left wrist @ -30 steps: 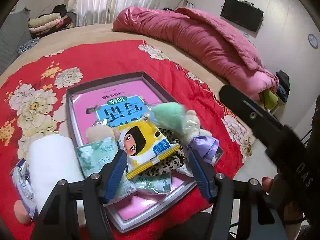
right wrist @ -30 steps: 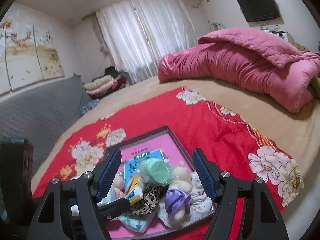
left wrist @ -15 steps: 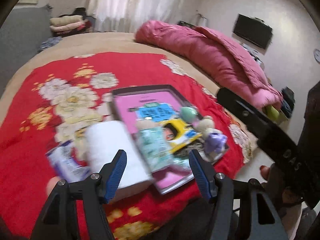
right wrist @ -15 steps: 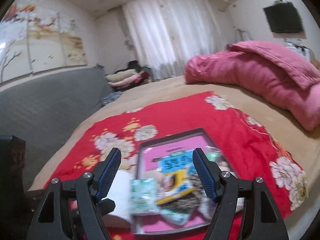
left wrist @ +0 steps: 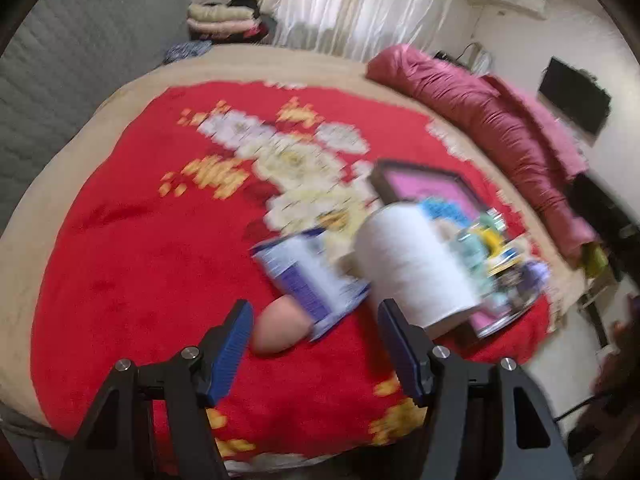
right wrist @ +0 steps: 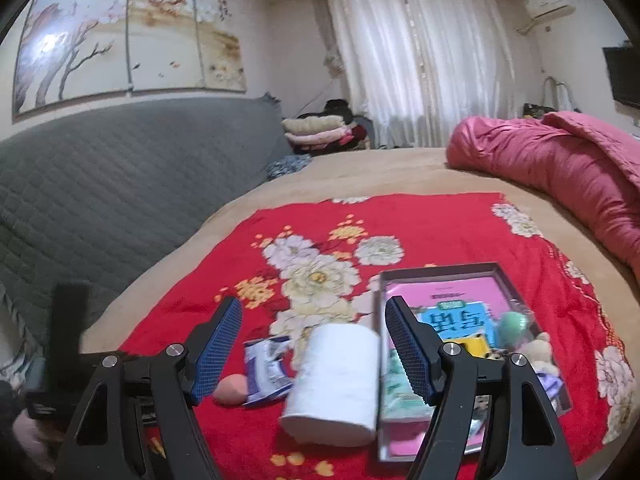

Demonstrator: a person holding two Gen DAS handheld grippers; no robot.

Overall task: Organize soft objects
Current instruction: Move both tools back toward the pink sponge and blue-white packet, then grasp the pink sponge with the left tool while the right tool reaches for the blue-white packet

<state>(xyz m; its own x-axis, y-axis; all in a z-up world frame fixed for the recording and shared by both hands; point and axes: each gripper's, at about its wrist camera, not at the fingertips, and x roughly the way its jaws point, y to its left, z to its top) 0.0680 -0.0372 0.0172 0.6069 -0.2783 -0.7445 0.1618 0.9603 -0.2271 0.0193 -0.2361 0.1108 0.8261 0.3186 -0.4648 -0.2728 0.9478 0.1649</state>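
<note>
On a red floral blanket (right wrist: 432,232) lies a grey tray (right wrist: 440,270) with a pink book and several soft items piled in it. Left of the tray lie a white paper roll (left wrist: 416,264) (right wrist: 336,384), a purple-and-white tissue pack (left wrist: 316,276) (right wrist: 266,372) and a peach egg-shaped sponge (left wrist: 280,326) (right wrist: 230,388). My left gripper (left wrist: 316,350) hangs open over the blanket, the sponge and pack just beyond its tips. My right gripper (right wrist: 314,346) is open too, the roll showing between its fingers, farther off. Neither holds anything.
A rolled pink quilt (right wrist: 560,164) lies along the far right of the bed. A grey padded headboard (right wrist: 100,184) runs on the left. Folded clothes (right wrist: 316,130) are stacked near the white curtains. A dark wall screen (left wrist: 576,100) hangs at right.
Both views have swung left across the bed. The tray, earlier centred between the fingers, now sits to the right, and the roll, pack and sponge have come into the middle. The openings look unchanged.
</note>
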